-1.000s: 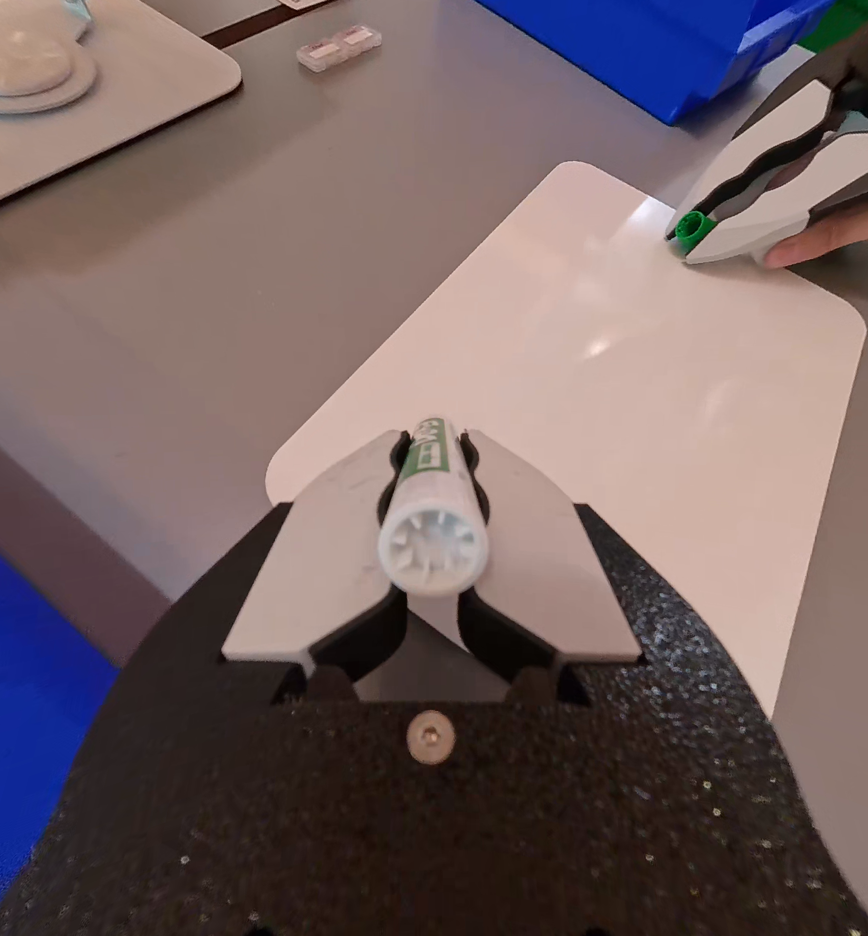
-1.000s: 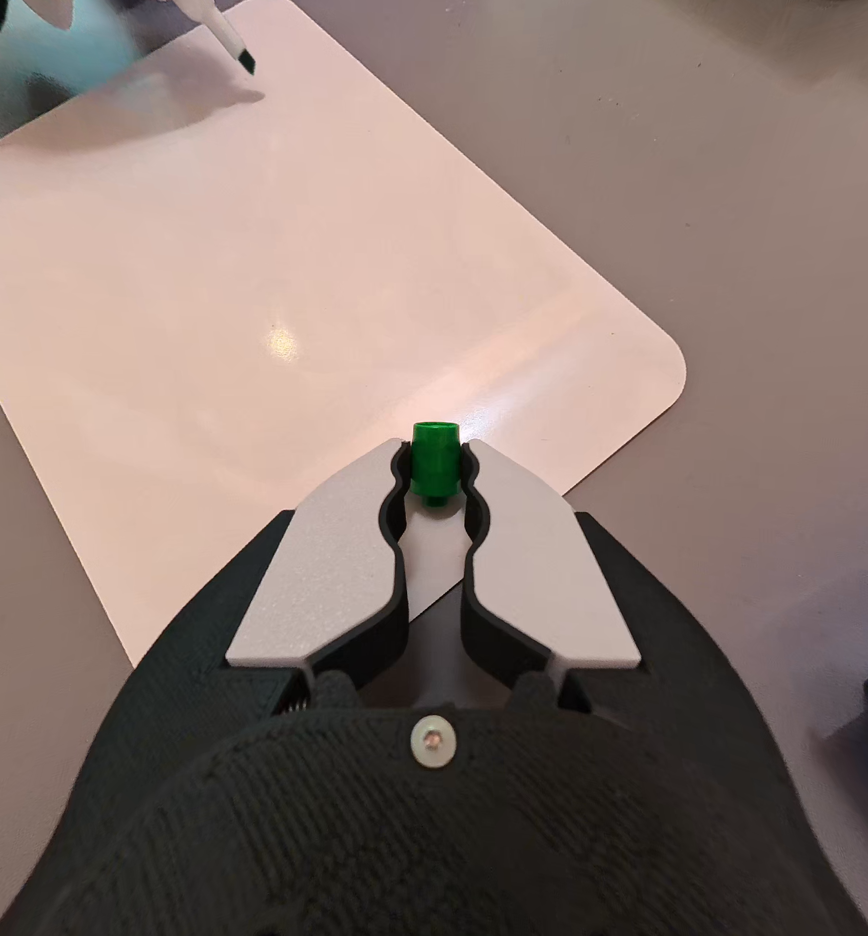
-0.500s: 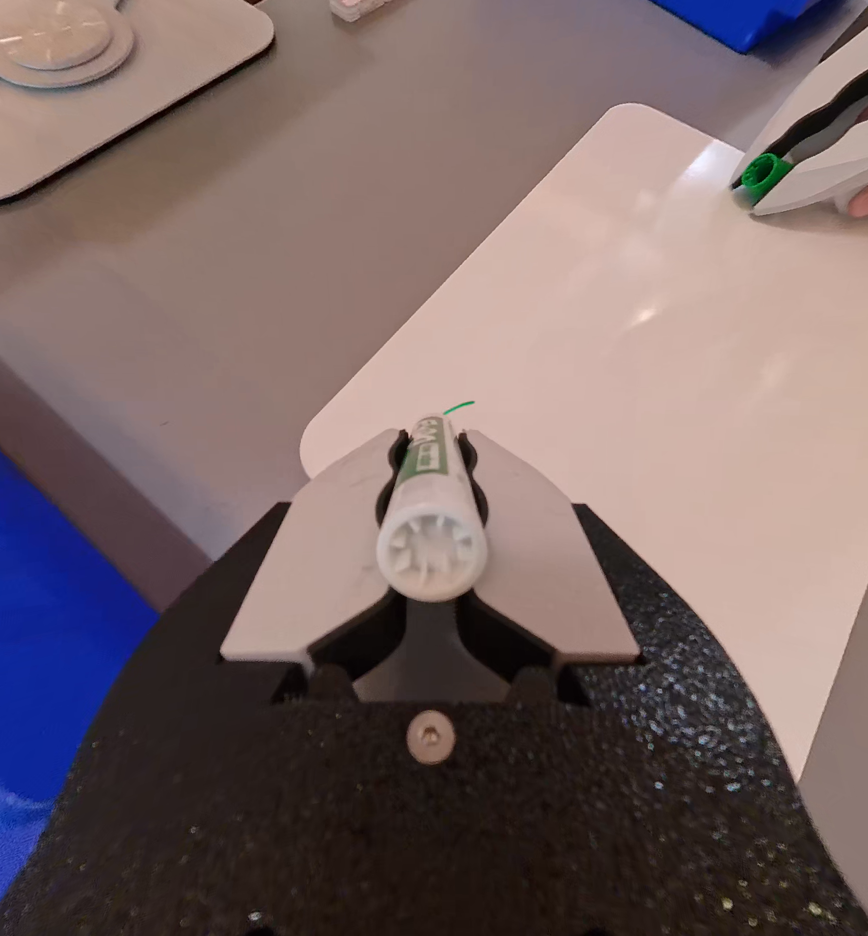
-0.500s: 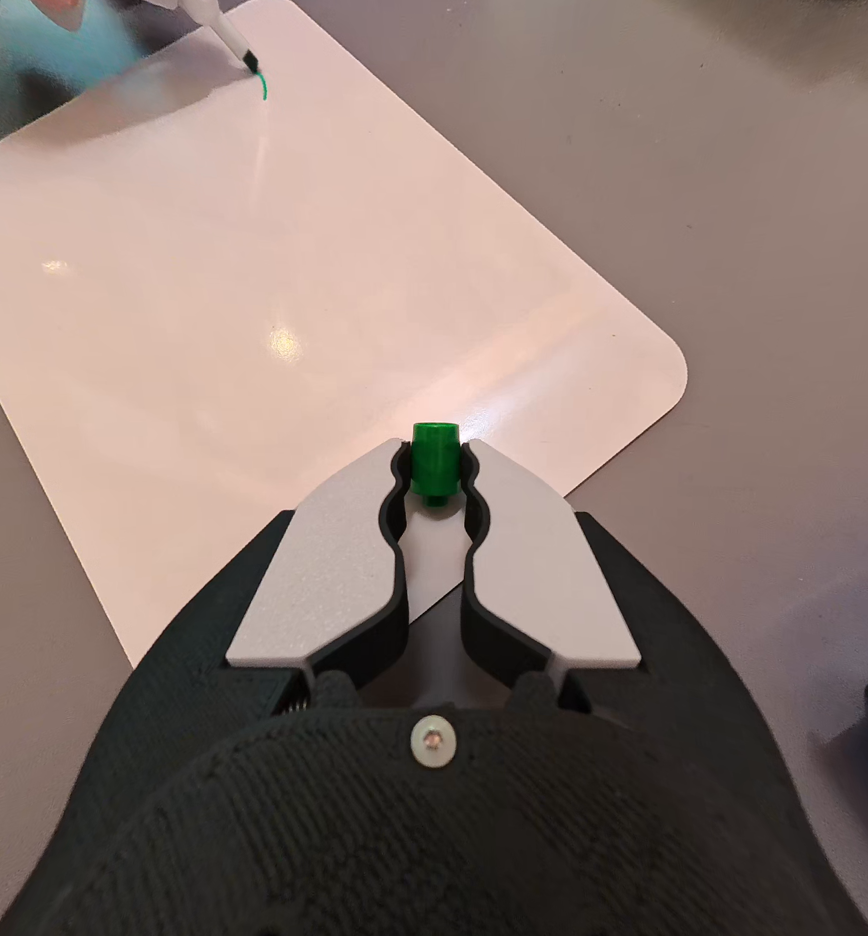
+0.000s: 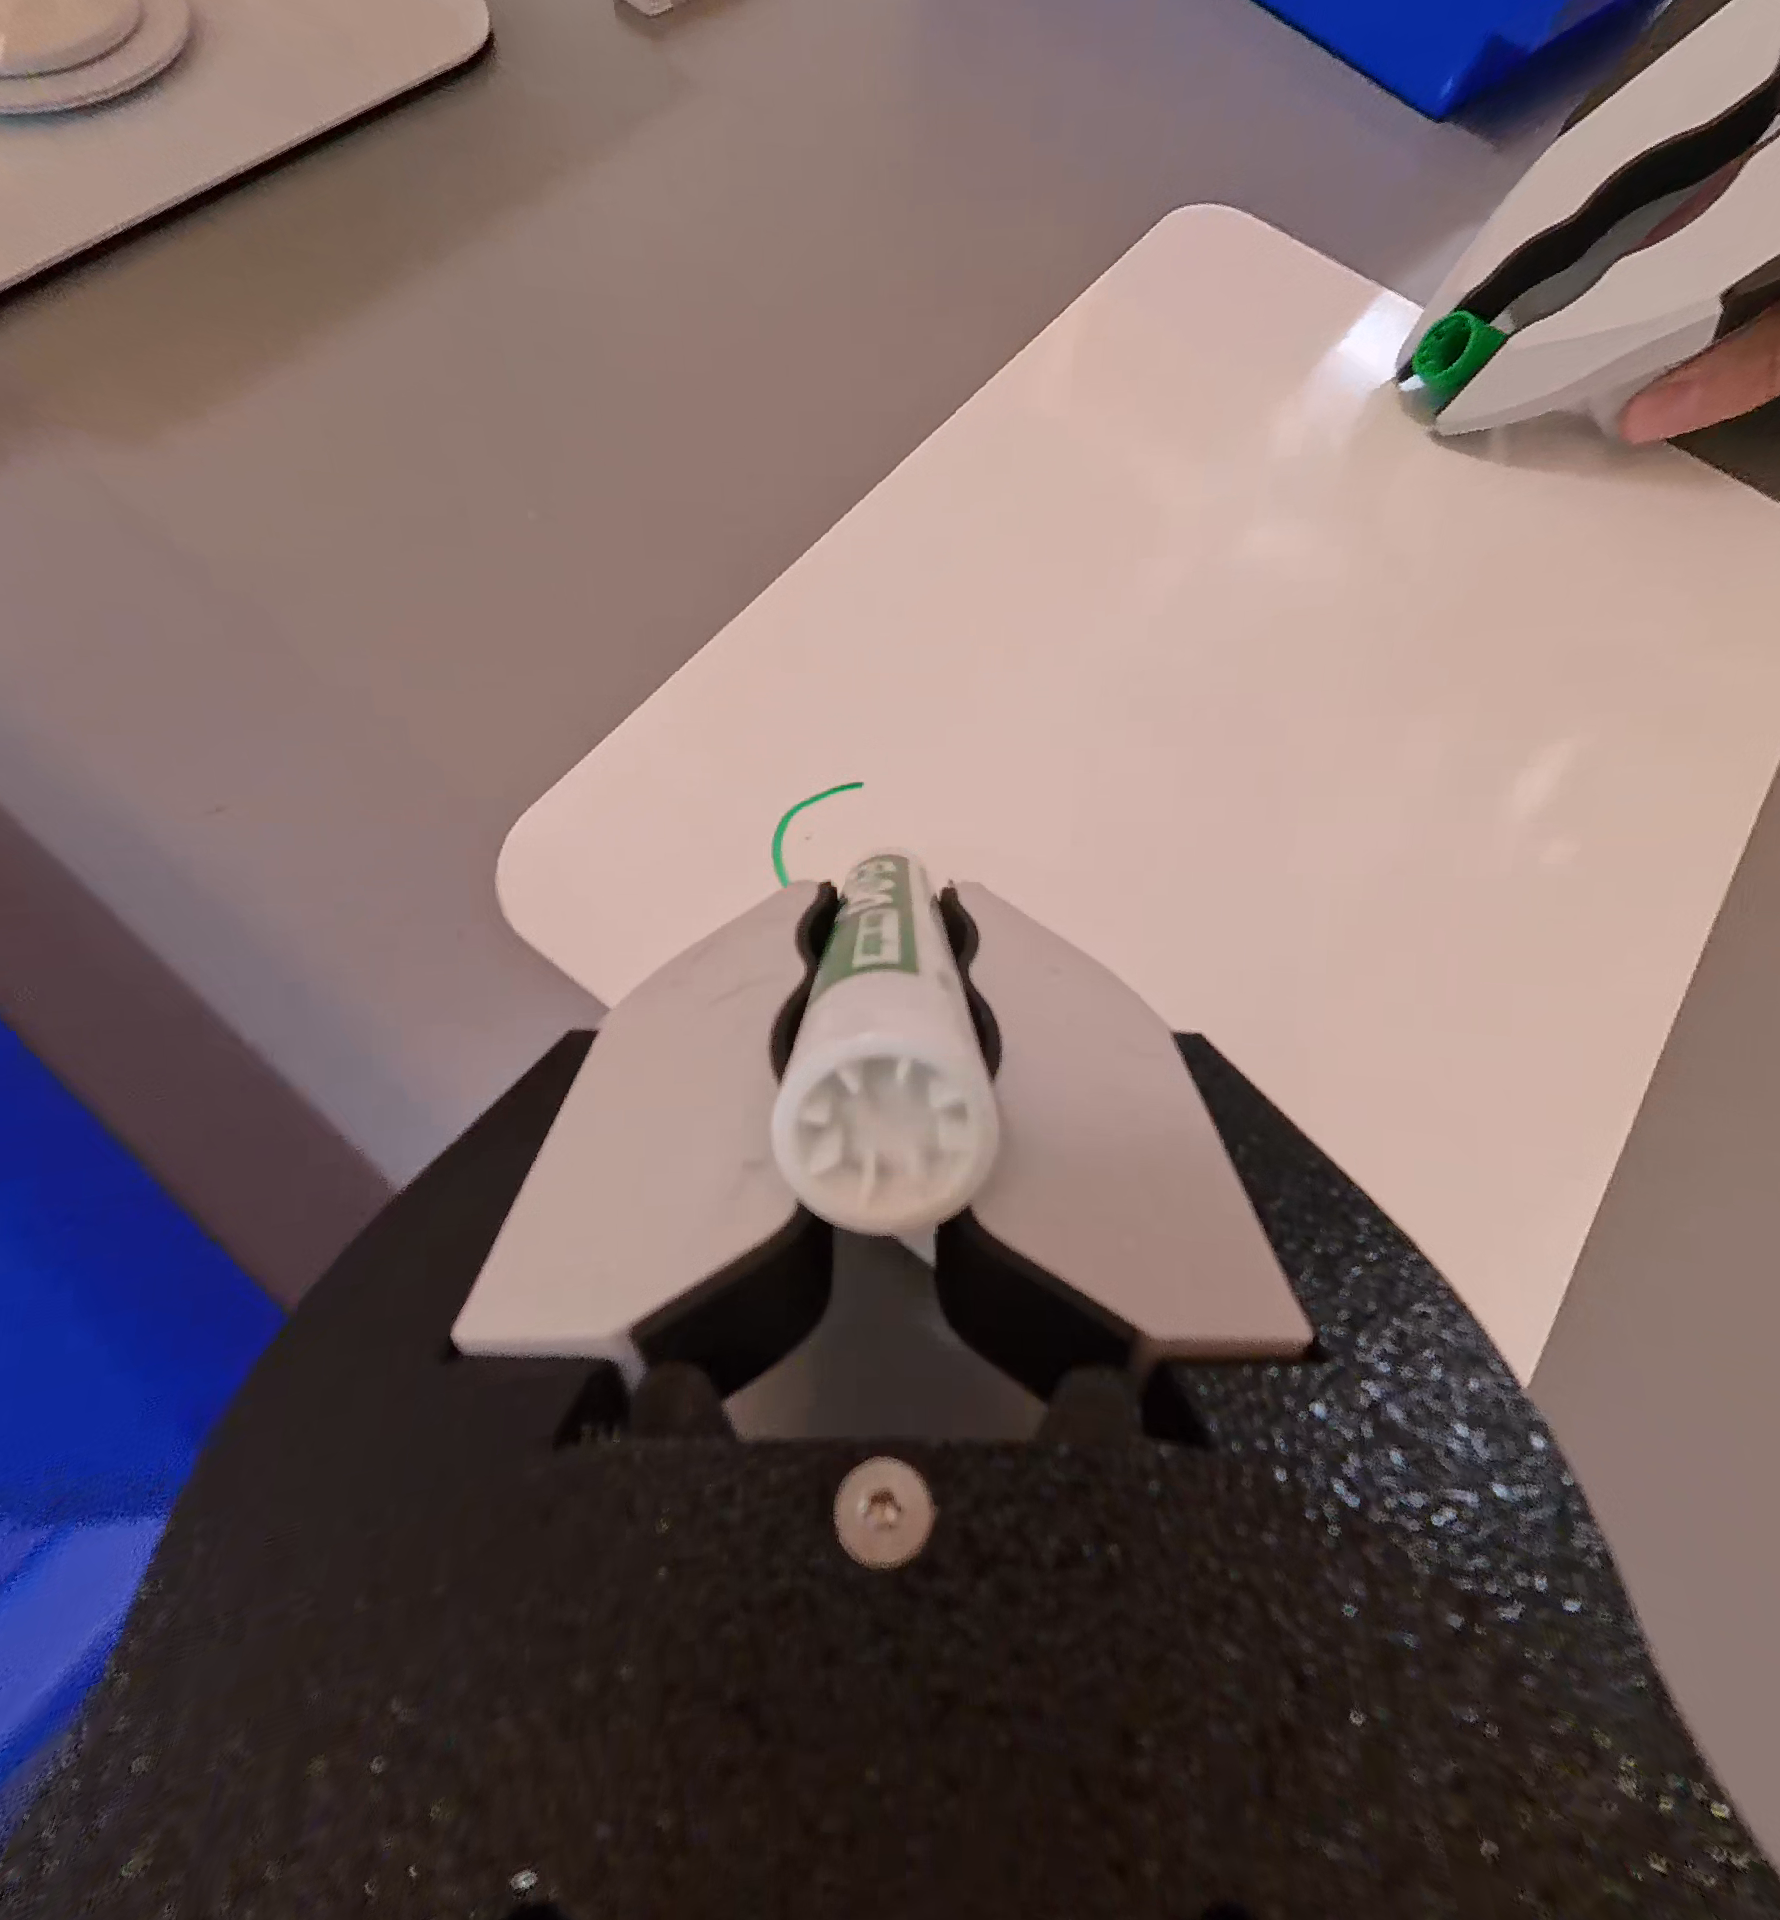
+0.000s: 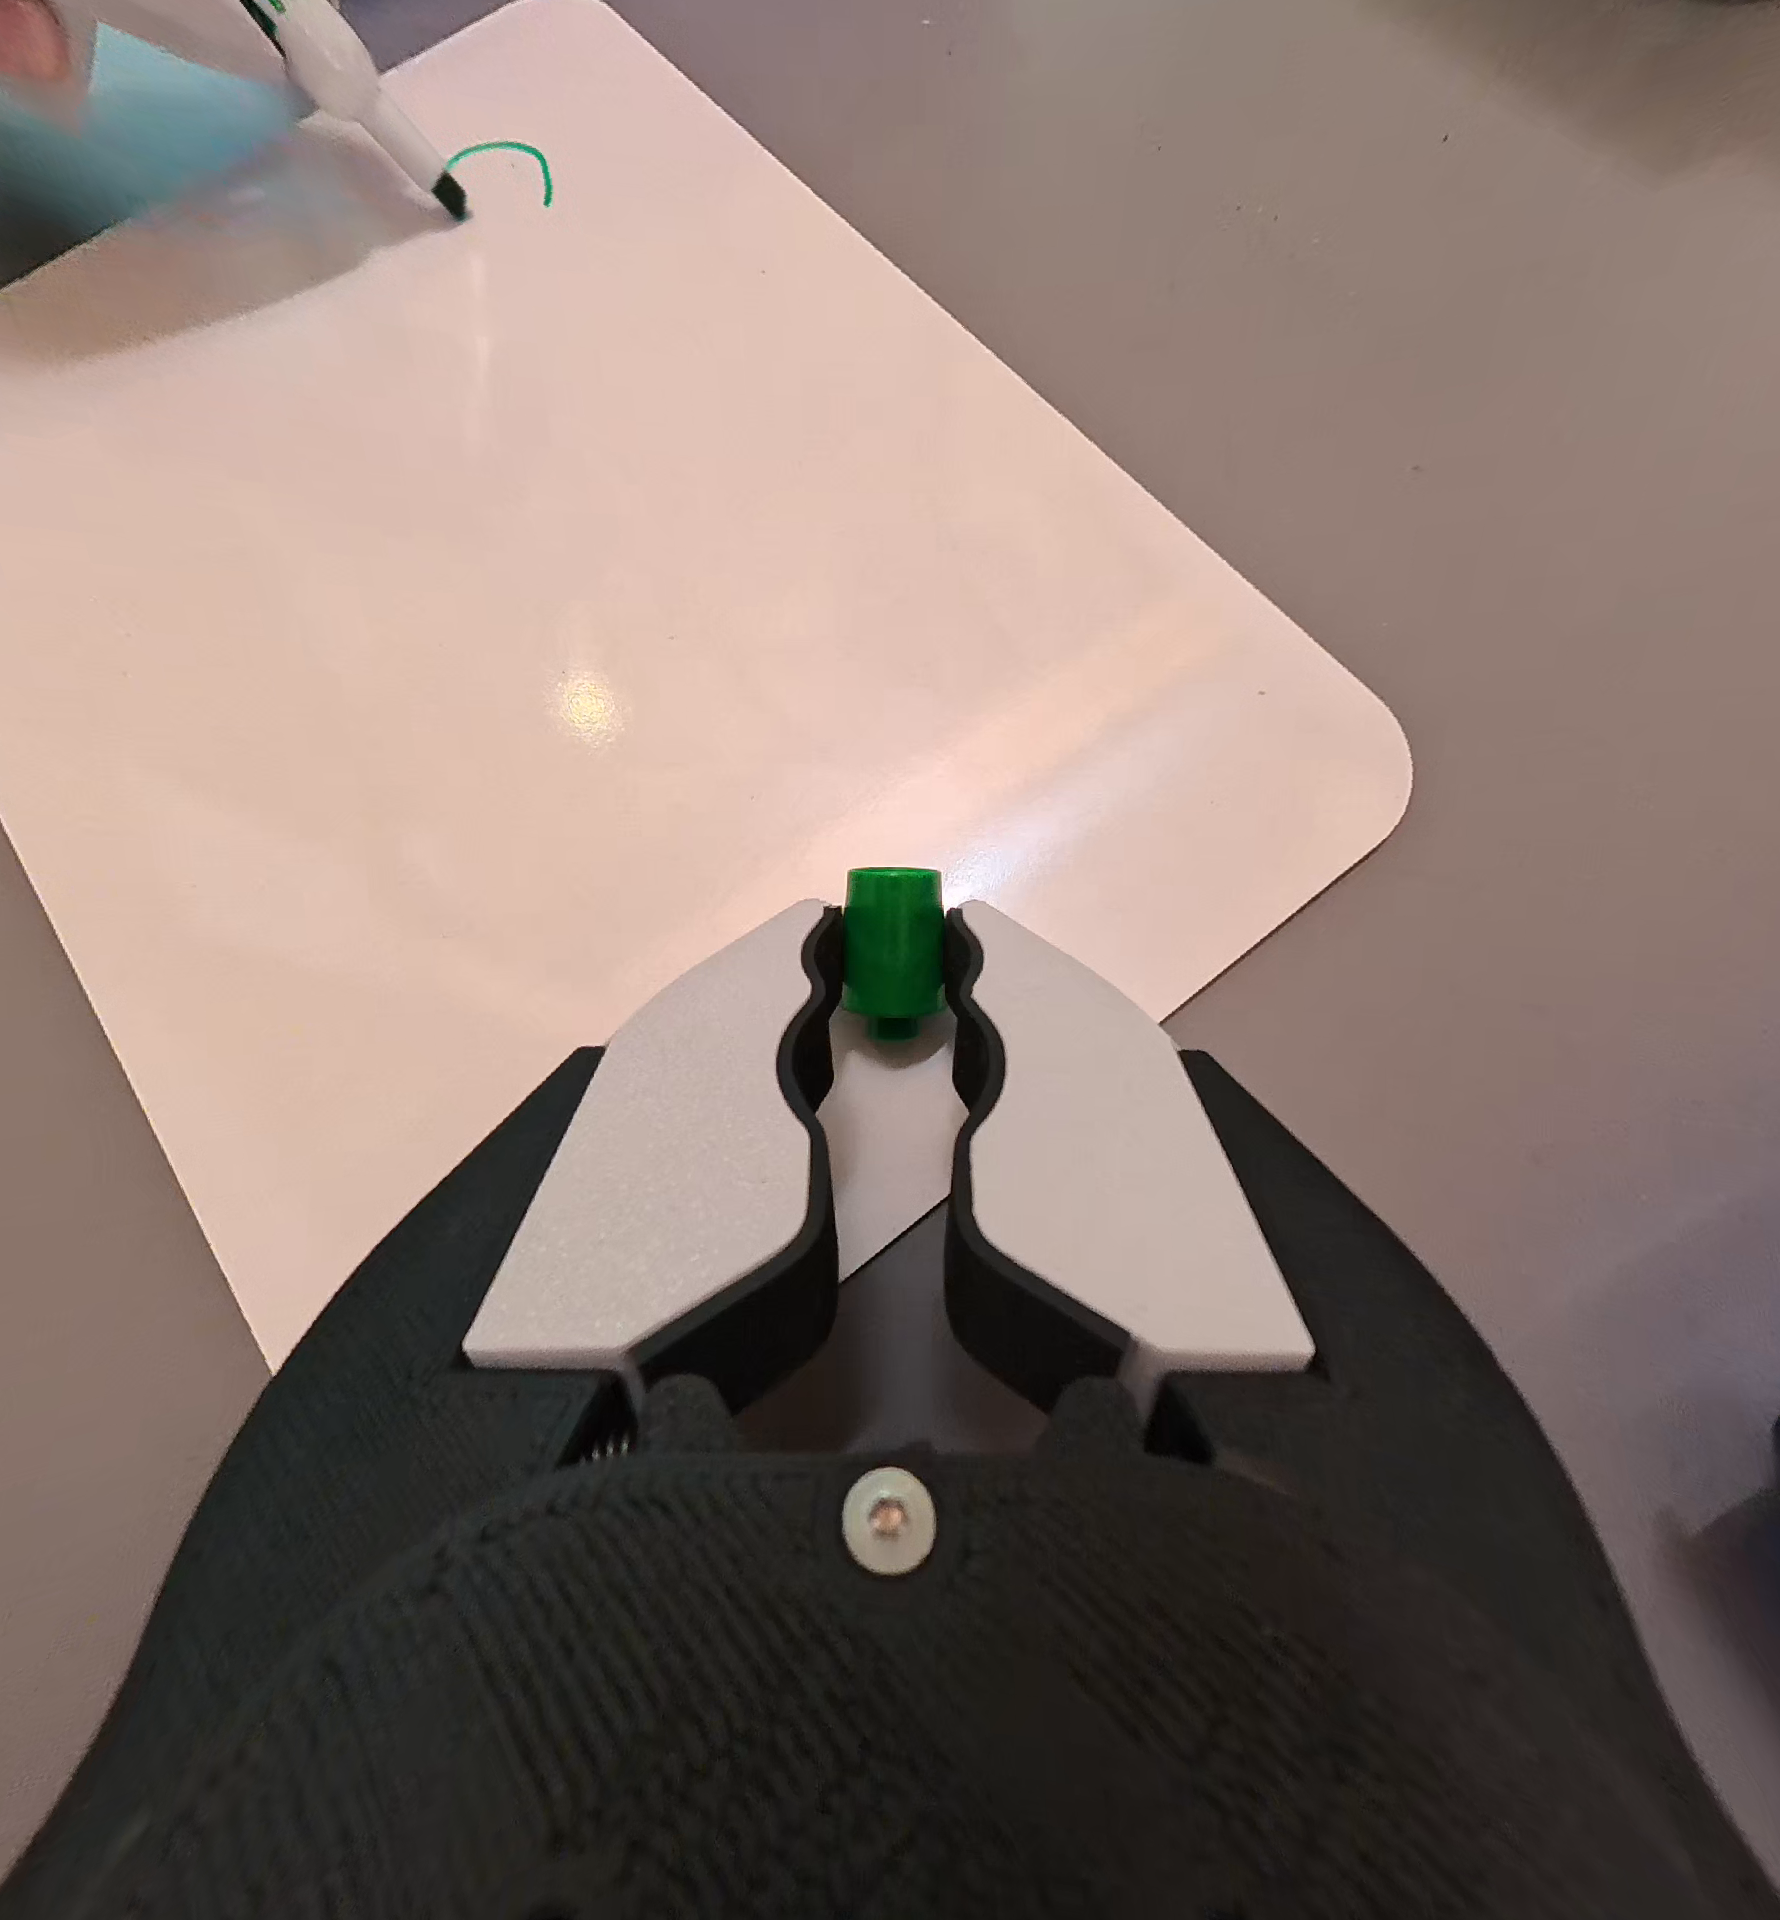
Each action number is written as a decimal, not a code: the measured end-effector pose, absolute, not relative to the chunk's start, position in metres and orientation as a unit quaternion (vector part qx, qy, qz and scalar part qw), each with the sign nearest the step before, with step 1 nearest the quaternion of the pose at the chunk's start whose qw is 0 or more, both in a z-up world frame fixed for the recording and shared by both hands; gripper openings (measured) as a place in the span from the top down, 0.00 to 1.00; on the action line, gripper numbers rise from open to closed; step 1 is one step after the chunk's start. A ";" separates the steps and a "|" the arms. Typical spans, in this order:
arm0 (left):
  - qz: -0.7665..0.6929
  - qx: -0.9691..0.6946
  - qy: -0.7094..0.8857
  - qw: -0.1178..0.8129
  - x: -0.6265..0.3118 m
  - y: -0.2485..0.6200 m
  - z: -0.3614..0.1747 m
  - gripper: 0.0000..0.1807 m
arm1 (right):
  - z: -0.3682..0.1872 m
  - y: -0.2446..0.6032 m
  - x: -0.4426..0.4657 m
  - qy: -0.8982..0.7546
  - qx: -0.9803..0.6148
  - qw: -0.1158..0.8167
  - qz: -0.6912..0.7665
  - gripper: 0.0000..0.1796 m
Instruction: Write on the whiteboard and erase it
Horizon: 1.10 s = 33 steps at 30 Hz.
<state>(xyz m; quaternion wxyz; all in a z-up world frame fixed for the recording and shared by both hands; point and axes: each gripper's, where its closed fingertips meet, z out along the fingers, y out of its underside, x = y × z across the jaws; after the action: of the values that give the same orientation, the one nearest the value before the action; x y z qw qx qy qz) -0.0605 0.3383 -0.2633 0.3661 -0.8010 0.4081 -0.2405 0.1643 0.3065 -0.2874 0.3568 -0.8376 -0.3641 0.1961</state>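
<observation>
A white whiteboard [image 5: 1229,727] lies flat on the grey table; it also shows in the right wrist view [image 6: 450,675]. My left gripper [image 5: 881,896] is shut on a white marker with a green label [image 5: 881,1029], its tip hidden below the fingers. In the right wrist view the marker [image 6: 346,88] has its tip touching the board's far corner, at the end of a curved green line [image 6: 512,156]. The line also shows in the left wrist view [image 5: 798,826]. My right gripper [image 6: 891,914] is shut on the green marker cap [image 6: 891,951], resting at the board's opposite corner [image 5: 1447,358].
A blue bin [image 5: 1468,42] stands beyond the board near the right gripper. A grey mat [image 5: 242,114] with a round white object [image 5: 24,42] lies at the far left. A person's finger [image 5: 1738,379] rests beside the right gripper. A blue surface [image 5: 44,1299] lies below the table edge.
The left gripper has drawn the marker along the board, and the short green stroke has grown into a curved arc. The right gripper has stayed still with the cap.
</observation>
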 end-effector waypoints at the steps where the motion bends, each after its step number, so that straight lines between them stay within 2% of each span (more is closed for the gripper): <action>1: -0.245 -0.799 0.410 0.367 -0.056 0.338 -0.263 0.90 | -0.287 0.306 0.164 -0.364 -0.838 0.357 0.196 0.89; 10: -0.271 -0.775 0.461 0.338 -0.040 0.317 -0.263 0.90 | -0.287 0.306 0.164 -0.364 -0.838 0.357 0.196 0.89; 23: -0.243 -0.797 0.455 0.313 -0.079 0.311 -0.261 0.90 | -0.287 0.306 0.164 -0.364 -0.838 0.357 0.196 0.89; 29: -0.274 -0.776 0.428 0.374 -0.055 0.327 -0.238 0.90 | -0.287 0.306 0.165 -0.364 -0.838 0.357 0.196 0.89; 33: -0.258 -0.770 0.450 0.372 -0.030 0.339 -0.244 0.90 | -0.287 0.306 0.164 -0.364 -0.838 0.357 0.196 0.89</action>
<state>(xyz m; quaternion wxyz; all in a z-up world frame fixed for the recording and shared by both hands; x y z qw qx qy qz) -0.0304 0.3387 -0.2442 0.3723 -0.7697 0.4500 -0.2578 0.1645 0.3060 -0.2875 0.3568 -0.8376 -0.3642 0.1961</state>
